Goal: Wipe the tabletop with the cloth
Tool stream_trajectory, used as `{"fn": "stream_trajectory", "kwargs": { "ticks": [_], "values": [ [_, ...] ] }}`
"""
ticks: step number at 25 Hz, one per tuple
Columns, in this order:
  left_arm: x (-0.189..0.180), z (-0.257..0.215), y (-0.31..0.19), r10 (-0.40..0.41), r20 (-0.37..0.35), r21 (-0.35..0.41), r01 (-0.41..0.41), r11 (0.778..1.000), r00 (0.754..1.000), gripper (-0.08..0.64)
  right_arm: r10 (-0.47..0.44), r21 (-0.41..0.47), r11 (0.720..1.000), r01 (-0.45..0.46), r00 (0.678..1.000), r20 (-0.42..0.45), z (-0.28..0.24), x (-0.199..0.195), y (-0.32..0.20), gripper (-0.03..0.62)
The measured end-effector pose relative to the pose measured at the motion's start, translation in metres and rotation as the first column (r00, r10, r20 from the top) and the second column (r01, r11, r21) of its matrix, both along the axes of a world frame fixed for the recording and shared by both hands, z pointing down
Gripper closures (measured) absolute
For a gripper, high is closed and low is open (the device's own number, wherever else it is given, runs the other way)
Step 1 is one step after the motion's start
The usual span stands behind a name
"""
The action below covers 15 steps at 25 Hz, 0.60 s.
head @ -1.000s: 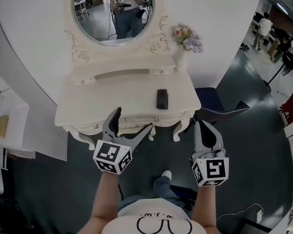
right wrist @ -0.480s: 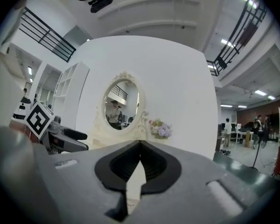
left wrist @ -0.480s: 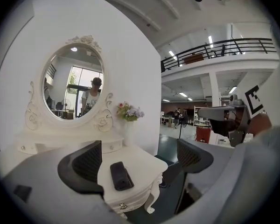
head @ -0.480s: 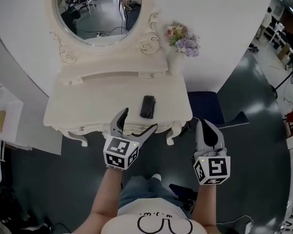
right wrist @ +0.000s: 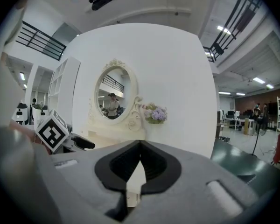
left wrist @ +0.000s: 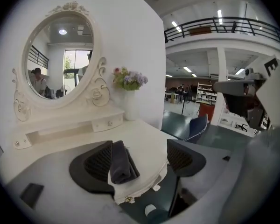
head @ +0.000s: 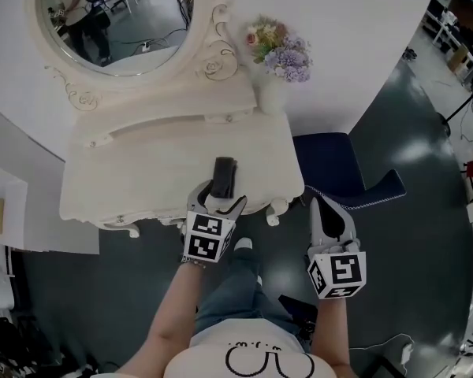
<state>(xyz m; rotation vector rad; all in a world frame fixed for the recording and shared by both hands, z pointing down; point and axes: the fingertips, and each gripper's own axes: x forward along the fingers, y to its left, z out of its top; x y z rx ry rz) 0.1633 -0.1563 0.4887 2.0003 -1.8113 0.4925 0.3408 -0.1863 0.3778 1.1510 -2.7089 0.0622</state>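
A dark folded cloth [head: 223, 177] lies near the front edge of the cream dressing table [head: 142, 172]. My left gripper [head: 219, 197] reaches over that edge with its jaws on either side of the cloth's near end. In the left gripper view the cloth [left wrist: 121, 162] lies against the left pad [left wrist: 99, 161], while the right pad [left wrist: 183, 157] stands clear of it. These jaws have just been closing and are still open. My right gripper [head: 322, 205] hangs off the table's right front corner, over the floor. Its jaws [right wrist: 139, 164] meet at the tips with nothing in them.
A vase of flowers [head: 280, 53] stands at the table's back right corner, beside the oval mirror [head: 114, 22]. A dark blue chair [head: 331, 164] sits right of the table. A white shelf unit [head: 0, 211] is at the left. My legs are below the table's front edge.
The left gripper has moved forward and down from in front of the table to the cloth, and its jaws have narrowed. The right gripper has come forward beside the table's corner.
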Motion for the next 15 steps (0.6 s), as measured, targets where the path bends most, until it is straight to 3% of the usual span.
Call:
{"fn": "stream_trajectory", "kwargs": {
  "ticks": [6, 12, 15],
  "values": [
    [-0.012, 0.053, -0.041, -0.018, -0.025, -0.155, 0.013, 0.988, 1.0, 0.238, -0.018, -0.059, 0.998, 0.015, 0.999, -0.042, 0.026, -0.021, -0.043, 0.595],
    [-0.028, 0.104, -0.057, -0.044, -0.004, -0.321, 0.041, 0.946, 0.999, 0.265, -0.05, -0.109, 0.993, 0.041, 0.996, -0.078, 0.048, -0.048, -0.077, 0.595],
    [-0.034, 0.12, -0.063, -0.048, 0.039, -0.363, 0.059, 0.93, 0.998, 0.27, -0.065, -0.124, 0.991, 0.053, 0.993, -0.095, 0.057, -0.058, -0.088, 0.595]
  ]
}}
